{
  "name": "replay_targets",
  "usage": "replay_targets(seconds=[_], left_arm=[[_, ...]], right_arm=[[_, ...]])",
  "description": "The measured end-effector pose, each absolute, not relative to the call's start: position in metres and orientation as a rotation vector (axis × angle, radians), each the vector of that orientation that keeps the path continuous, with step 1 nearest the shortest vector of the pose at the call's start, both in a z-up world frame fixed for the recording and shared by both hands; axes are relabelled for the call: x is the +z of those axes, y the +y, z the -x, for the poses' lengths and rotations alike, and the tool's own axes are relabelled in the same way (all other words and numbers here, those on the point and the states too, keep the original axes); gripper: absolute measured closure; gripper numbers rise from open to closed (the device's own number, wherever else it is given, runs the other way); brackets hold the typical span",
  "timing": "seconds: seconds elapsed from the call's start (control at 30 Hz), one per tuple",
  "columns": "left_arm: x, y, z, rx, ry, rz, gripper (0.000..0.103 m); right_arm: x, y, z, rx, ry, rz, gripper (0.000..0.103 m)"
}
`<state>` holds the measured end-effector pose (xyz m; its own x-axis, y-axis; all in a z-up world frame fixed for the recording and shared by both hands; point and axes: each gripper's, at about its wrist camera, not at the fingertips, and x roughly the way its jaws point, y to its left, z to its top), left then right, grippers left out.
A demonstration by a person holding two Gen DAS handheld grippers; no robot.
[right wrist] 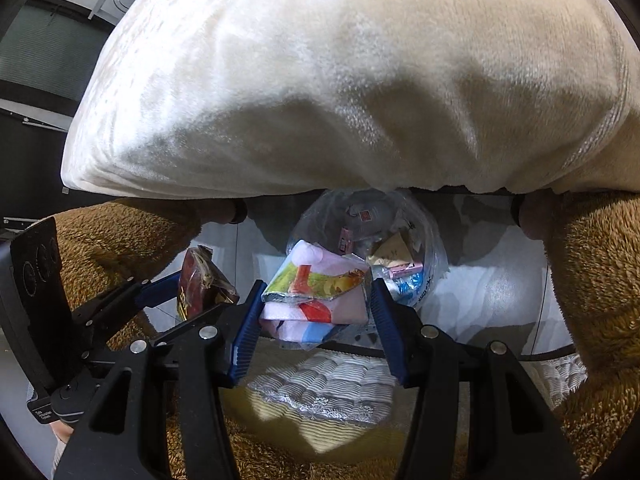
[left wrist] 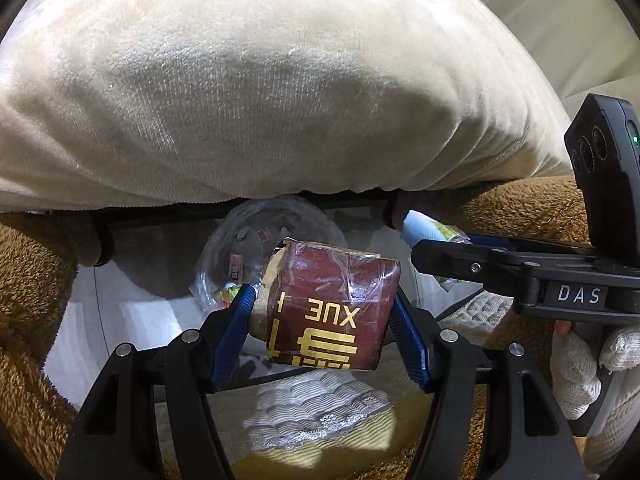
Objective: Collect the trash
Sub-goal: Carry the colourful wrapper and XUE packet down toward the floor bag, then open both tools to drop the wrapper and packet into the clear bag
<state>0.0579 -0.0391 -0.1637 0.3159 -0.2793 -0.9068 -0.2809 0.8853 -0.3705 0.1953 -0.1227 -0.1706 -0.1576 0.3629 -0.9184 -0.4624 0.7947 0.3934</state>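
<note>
My left tongs [left wrist: 324, 312] pinch a light, crushable maroon carton [left wrist: 332, 304] by its sides, my right tongs [right wrist: 316, 300] pinch a soft, slippery wrapper [right wrist: 316, 292], both just short of the trash bag [right wrist: 392, 240] ahead.

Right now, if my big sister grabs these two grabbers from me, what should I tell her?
Left gripper: jaws shut on the dark red pack, held up in the air.
Right gripper: jaws shut on the colourful wrapper, also in the air.
The clear trash bag sits open on the floor just beyond both grippers, under the cream cushion, and already holds several scraps.
Done: both pieces are picked up.
Left: carry each over the bag's mouth and let go, probably one at a time, then look for more trash.
</note>
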Motion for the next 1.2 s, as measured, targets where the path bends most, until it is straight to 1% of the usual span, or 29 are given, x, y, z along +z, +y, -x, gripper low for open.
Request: replay_targets(seconds=[0.63,0.73,0.77,0.83,0.93,1.2], left_arm=[[-0.173,-0.043,-0.06,0.004,1.34,0.503,0.038],[-0.176,-0.043,-0.06,0.003,1.351,0.514,0.037],[-0.177,-0.043,-0.06,0.006,1.359,0.51,0.036],[-0.178,-0.044,-0.06,0.016,1.366,0.494,0.026],[-0.177,-0.045,-0.06,0.019,1.361,0.478,0.026],[-0.176,-0.044,-0.061,0.021,1.355,0.479,0.026]], right_arm=[[-0.18,-0.122,-0.199,0.699,1.604,0.093,0.049],[-0.18,-0.122,-0.199,0.7,1.602,0.091,0.048],[-0.18,-0.122,-0.199,0.699,1.602,0.088,0.044],[-0.18,-0.124,-0.2,0.69,1.597,0.083,0.043],[-0.179,-0.125,-0.2,0.687,1.597,0.079,0.039],[-0.179,-0.126,-0.201,0.69,1.592,0.079,0.039]])
